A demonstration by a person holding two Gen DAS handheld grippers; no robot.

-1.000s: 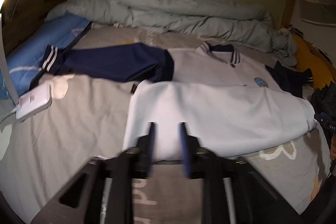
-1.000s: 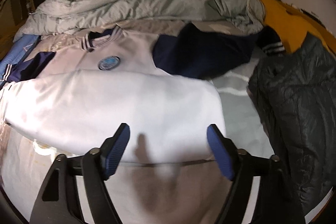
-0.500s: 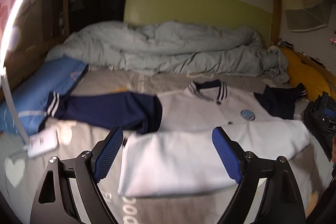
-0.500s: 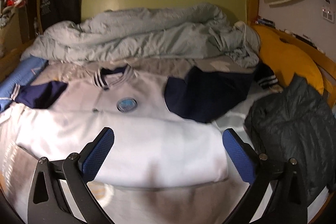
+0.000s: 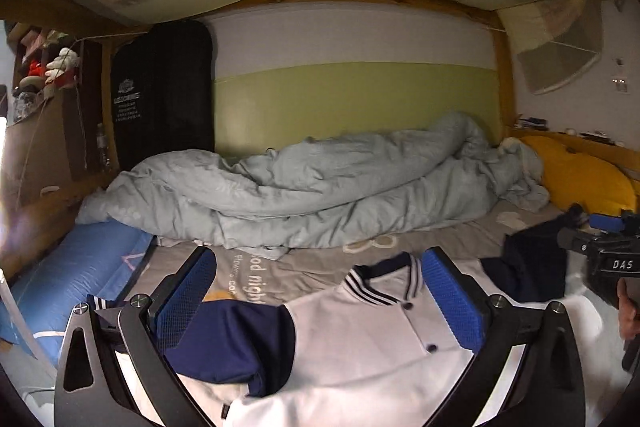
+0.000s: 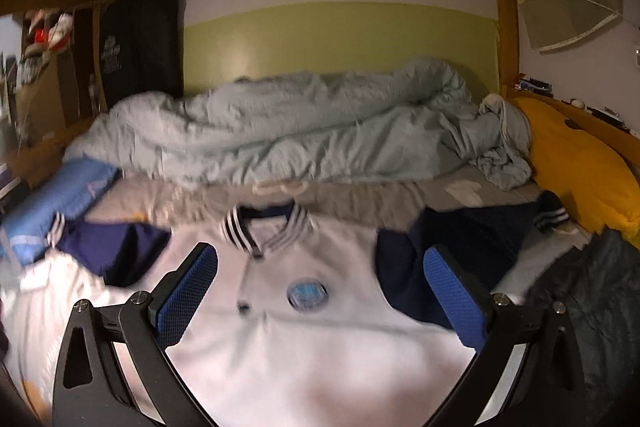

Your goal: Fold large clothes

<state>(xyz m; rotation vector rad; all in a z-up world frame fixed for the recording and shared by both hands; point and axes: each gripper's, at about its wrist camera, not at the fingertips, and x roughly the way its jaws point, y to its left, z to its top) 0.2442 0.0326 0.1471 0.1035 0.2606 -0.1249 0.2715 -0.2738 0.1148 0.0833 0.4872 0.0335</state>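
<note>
A white varsity jacket (image 5: 360, 355) with navy sleeves and a striped collar lies spread on the grey sheet of a bed (image 5: 320, 259), near its front edge, its lower half folded up over the body. One navy sleeve (image 5: 232, 343) reaches toward the bed's left edge, the other (image 6: 460, 247) toward the right edge. The left gripper (image 5: 316, 299) hangs above the jacket; its jaws have just been opening and stand wide apart, gripping nothing. The right gripper (image 6: 320, 295) is likewise above the jacket, jaws spread wide and empty after opening. A rumpled pale duvet (image 5: 320, 183) fills the bed's far edge, a blue pillow (image 5: 76, 267) the left edge, a yellow cushion (image 6: 576, 163) the right edge
</note>
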